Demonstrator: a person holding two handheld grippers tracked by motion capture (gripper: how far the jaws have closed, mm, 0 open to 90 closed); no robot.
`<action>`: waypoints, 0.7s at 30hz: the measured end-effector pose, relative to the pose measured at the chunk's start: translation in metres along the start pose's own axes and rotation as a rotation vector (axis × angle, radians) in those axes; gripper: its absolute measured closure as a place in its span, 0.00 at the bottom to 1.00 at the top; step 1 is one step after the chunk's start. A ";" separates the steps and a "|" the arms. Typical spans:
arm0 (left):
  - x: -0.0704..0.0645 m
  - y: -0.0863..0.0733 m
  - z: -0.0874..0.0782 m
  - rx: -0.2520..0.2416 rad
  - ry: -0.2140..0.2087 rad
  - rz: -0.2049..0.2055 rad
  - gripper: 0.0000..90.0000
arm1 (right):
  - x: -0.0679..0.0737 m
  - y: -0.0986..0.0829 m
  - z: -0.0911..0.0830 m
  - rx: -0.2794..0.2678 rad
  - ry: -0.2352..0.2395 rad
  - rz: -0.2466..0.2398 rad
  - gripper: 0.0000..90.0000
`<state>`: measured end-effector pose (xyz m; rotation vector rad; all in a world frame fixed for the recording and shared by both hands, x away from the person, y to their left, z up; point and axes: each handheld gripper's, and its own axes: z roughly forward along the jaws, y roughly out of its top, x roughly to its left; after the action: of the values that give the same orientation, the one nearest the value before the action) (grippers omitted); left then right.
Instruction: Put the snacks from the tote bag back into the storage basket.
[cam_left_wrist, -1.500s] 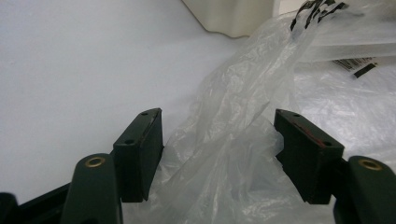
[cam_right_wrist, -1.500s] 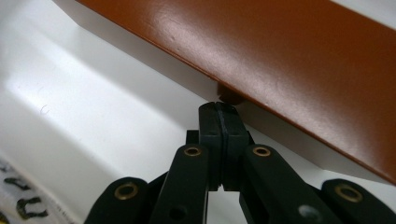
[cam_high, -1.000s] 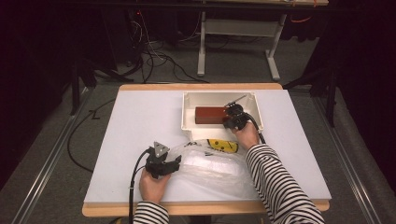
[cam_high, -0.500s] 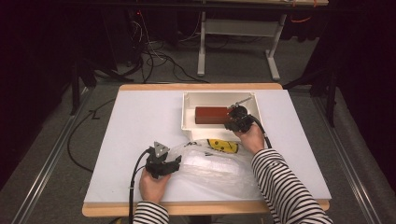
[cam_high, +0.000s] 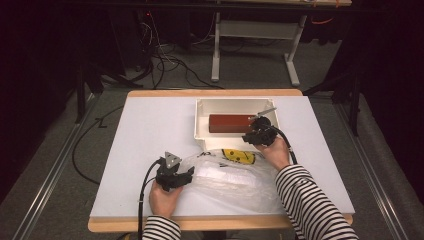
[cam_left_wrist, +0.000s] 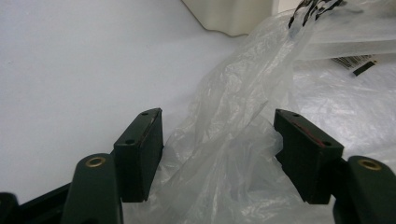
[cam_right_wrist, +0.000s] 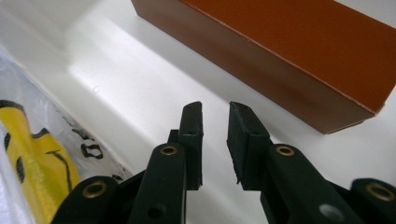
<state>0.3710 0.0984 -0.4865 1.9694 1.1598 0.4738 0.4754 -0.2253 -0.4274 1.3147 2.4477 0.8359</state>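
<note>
one white tray (cam_high: 201, 120) stands on the table (cam_high: 145, 130), and everything else is placed from it. inside the tray lies one brown box (cam_high: 231, 123), long side running across, closer to the far wall. just in front of the tray, touching its near wall, lies one clear plastic bag (cam_high: 235, 177) with a yellow print near the tray end. there are two grippers, one in each hand.

the right gripper (cam_high: 250, 138) sits at the tray's near right corner, over the inside floor. in the right gripper view its jaws stand a narrow gap apart, nearly together, with nothing between them; the brown box (cam_right_wrist: 299, 51) lies just beyond the tips, apart from them, and the yellow print of the bag (cam_right_wrist: 37, 158) shows past the tray's near wall.

the left gripper (cam_high: 187, 176) is well in front of the tray, at the bag's left end. in the left gripper view its jaws are wide apart, with a crumpled fold of the bag (cam_left_wrist: 233, 140) rising between them; the fold brushes the inner face of one jaw but is not pinched.

against half a second ago, the right gripper has drawn back slightly toward the tray's near wall, away from the box. the left gripper, the bag and the box lie as they did.
</note>
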 end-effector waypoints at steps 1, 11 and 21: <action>0.000 0.000 0.000 -0.001 0.001 0.000 0.39 | 0.001 -0.001 -0.001 -0.002 0.001 -0.001 0.81; 0.000 0.000 0.000 0.001 0.002 0.002 0.39 | 0.002 -0.009 -0.012 -0.037 0.028 -0.009 0.74; 0.000 0.000 0.000 0.005 0.005 0.004 0.39 | 0.007 -0.014 -0.029 -0.058 0.048 -0.040 0.72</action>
<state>0.3712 0.0977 -0.4865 1.9768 1.1615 0.4790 0.4488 -0.2359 -0.4120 1.2351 2.4580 0.9305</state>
